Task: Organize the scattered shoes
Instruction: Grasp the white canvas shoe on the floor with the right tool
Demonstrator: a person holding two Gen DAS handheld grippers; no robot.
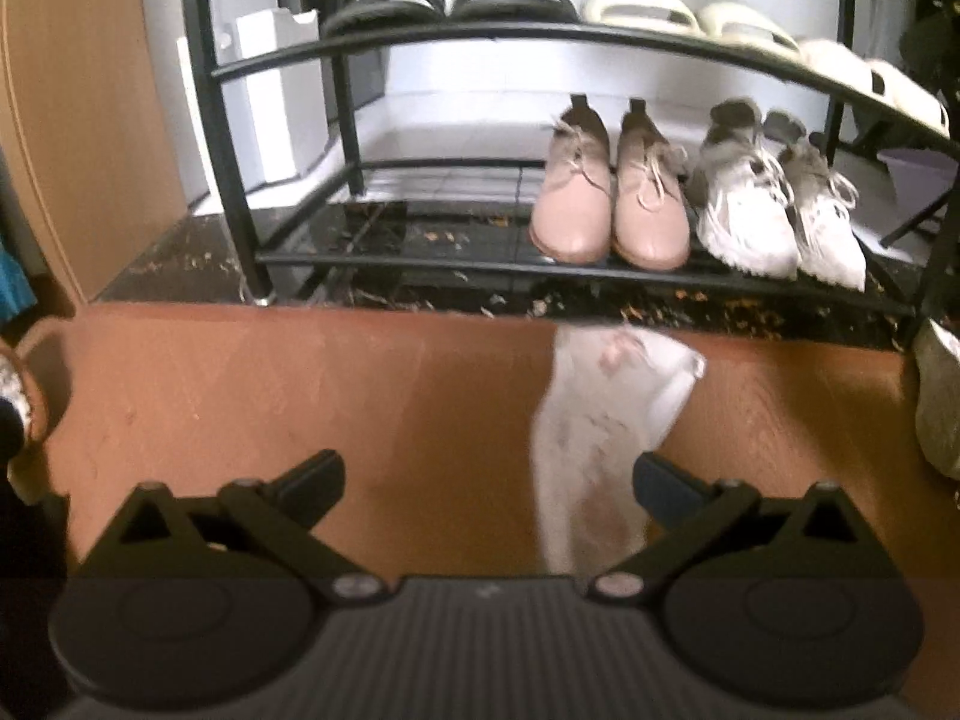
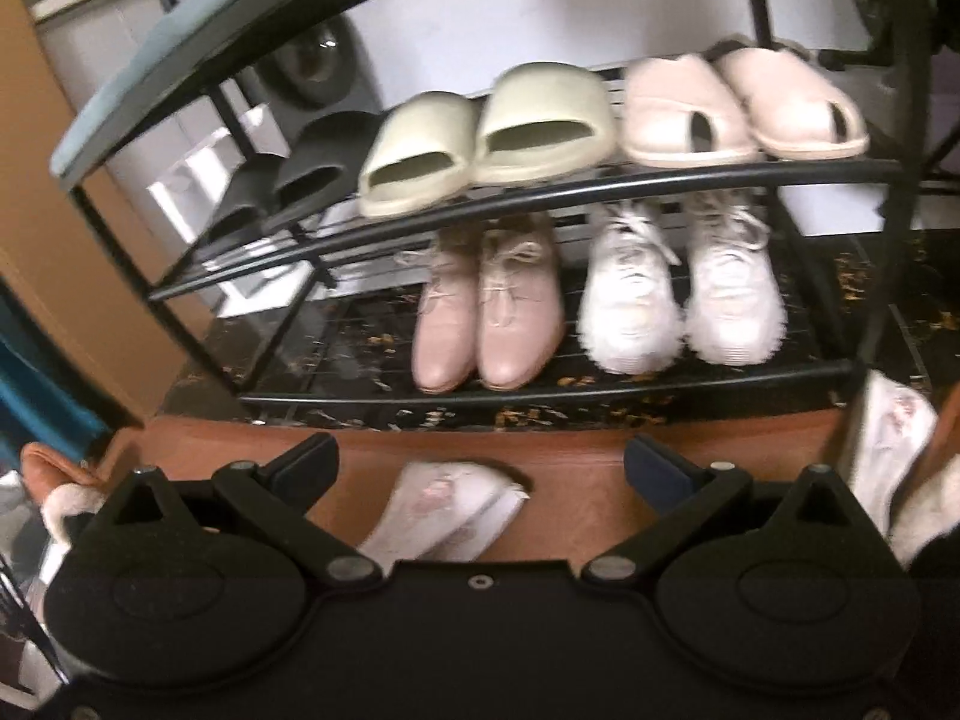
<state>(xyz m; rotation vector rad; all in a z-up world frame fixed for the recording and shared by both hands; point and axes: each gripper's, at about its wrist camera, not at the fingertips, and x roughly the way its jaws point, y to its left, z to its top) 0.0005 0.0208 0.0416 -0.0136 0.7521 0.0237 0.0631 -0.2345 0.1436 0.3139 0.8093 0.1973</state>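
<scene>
Two white slippers with pink marks lie on the brown wooden floor in front of a black shoe rack (image 2: 540, 195). One white slipper (image 1: 606, 414) stretches from the floor's far edge back toward my left gripper (image 1: 489, 474), which is open, and runs beside its right finger. In the right wrist view a white slipper (image 2: 444, 510) lies low between the fingers of my open right gripper (image 2: 480, 459); the other slipper (image 2: 888, 438) is at the far right. Neither gripper holds anything. Pink lace-up shoes (image 1: 606, 198) and white sneakers (image 1: 774, 204) stand paired on the lower shelf.
The upper shelf (image 1: 540, 36) carries black slides (image 2: 288, 180), cream slides (image 2: 480, 138) and pale pink slippers (image 2: 744, 108). The lower shelf's left half (image 1: 390, 234) is bare. A brown fur-lined boot (image 2: 54, 480) lies at the left; a wooden panel (image 1: 78, 120) flanks the rack.
</scene>
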